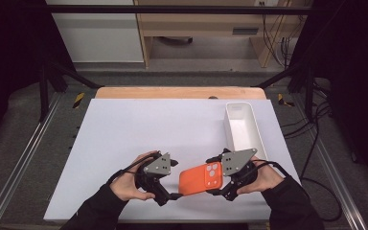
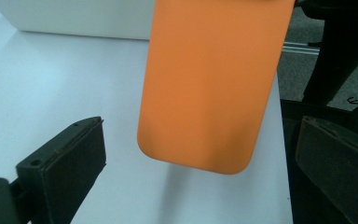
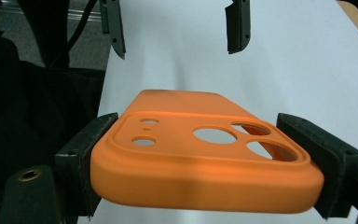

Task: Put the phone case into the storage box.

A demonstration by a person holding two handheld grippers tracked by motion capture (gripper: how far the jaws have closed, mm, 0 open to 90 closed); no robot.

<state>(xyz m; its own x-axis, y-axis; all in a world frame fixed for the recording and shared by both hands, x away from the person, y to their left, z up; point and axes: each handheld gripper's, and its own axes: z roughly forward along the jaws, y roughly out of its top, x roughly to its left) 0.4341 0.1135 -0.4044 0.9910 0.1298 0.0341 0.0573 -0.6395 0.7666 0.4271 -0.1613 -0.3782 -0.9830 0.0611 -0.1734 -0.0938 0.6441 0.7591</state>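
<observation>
The right gripper (image 1: 219, 184) is clamped on the camera end of the orange phone case (image 1: 200, 179) and holds it just above the white table (image 1: 124, 139). The left gripper (image 1: 172, 195) waits with its jaws apart at the free end. Slide straight on — grab both side edges evenly, then squeeze gently.

White tray (image 1: 242, 125) at the table's (image 1: 124, 139) far right edge.

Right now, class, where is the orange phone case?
In the high view, the orange phone case is held above the table's near edge, clamped by the right gripper, its free end between the left gripper's open jaws.
</observation>
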